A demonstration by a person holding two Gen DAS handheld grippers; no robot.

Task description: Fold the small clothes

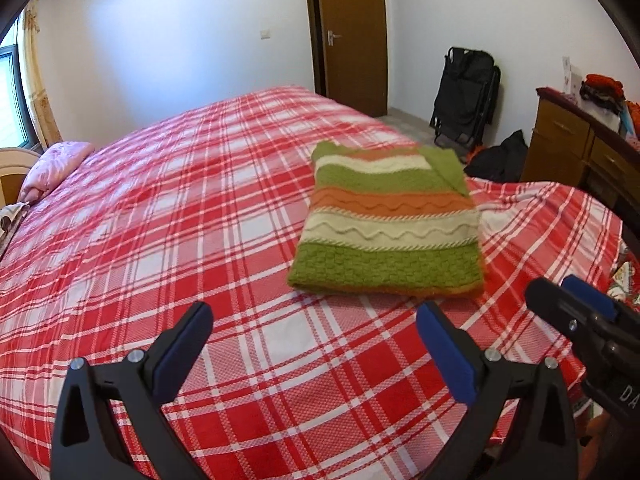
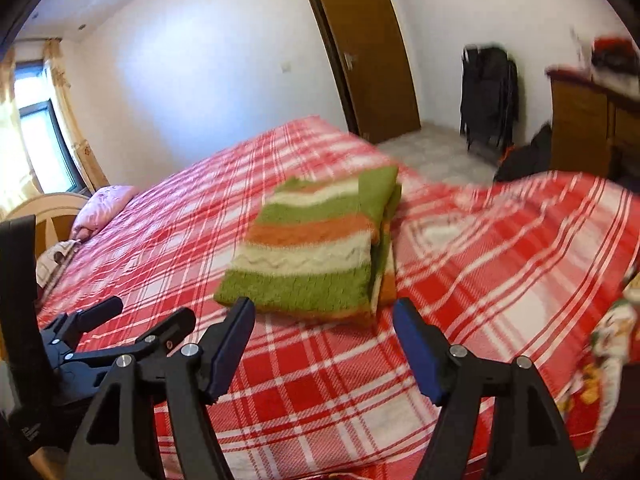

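Striped green, orange and cream knitted sweater lies folded on the red plaid bedspread; left gripper and right gripper hover near it, both released and empty.

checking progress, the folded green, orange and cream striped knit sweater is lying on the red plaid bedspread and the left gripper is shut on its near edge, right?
Not quite. The folded striped knit sweater lies on the red plaid bedspread, but the left gripper is open and clear of it, as the left wrist view shows.

I see soft daylight from the window at the left of the frame. My right wrist view is motion-blurred; black fisheye corners bend both pictures.
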